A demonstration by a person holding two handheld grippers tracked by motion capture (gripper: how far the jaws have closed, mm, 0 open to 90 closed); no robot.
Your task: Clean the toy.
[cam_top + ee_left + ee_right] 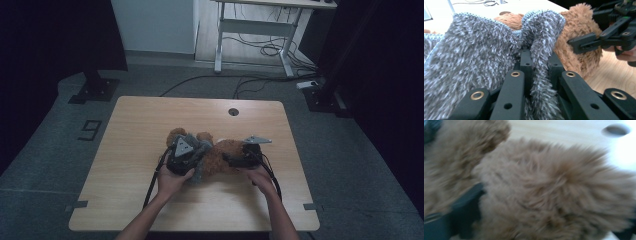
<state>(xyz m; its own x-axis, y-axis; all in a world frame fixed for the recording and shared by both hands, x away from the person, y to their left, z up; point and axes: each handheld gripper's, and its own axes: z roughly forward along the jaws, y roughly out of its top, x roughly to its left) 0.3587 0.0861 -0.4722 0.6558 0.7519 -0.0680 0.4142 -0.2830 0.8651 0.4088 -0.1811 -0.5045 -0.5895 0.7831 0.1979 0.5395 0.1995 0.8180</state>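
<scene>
Left gripper [540,65], jaws clamped on a fold of grey fuzzy knit garment [474,55]; centre, brown plush teddy bear [220,155] lying on the wooden bench [130,125]; right gripper [235,161], jaws spread wide around the bear's body.

A: Item one, markings legible?
B: One: digit "9" [89,130], taped in dark strips on the grey floor [45,150], left of the table [145,115].
A: Others?
B: None readable.
</scene>
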